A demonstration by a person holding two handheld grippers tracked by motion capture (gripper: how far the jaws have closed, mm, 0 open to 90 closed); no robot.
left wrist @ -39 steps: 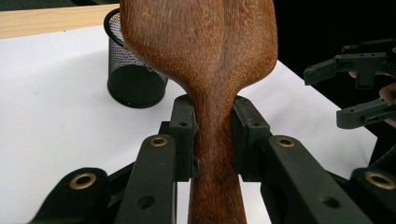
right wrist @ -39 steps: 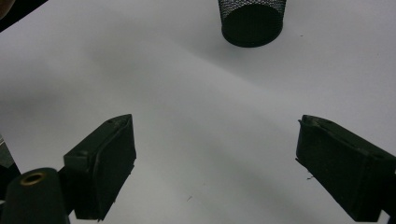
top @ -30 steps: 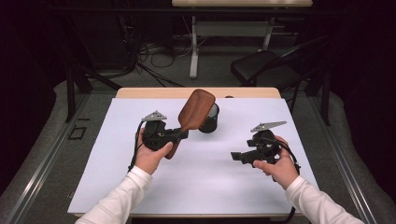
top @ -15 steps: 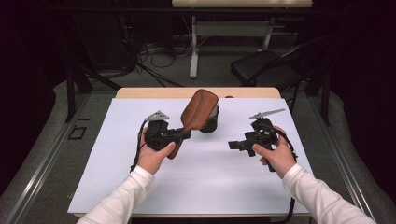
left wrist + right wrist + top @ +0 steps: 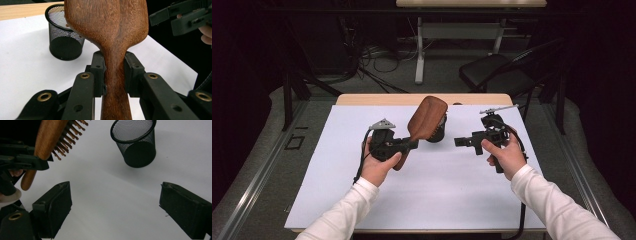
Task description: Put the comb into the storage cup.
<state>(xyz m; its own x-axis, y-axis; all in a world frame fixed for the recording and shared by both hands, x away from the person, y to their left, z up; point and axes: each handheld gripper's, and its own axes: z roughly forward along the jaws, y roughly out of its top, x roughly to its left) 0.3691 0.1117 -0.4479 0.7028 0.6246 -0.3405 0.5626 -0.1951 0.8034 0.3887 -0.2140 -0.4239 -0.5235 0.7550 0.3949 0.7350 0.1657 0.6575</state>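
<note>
The room behind is dark, with a chair, a second table's legs and loose cables on the floor. In front sits the worktop, covered by a white sheet with a strip of bare wood along its far edge.

The work looks about half done. The brush is already off the sheet, tilted head-up, and hangs just in front of the cup, a black mesh one standing upright and seemingly empty near the far edge. Dropping the brush into the cup is not yet done.

The left tongs are clamped on the brush's neck, wooden back toward the camera. The right tongs are spread wide and empty, near the cup's other side, perhaps ready to steady it.
</note>
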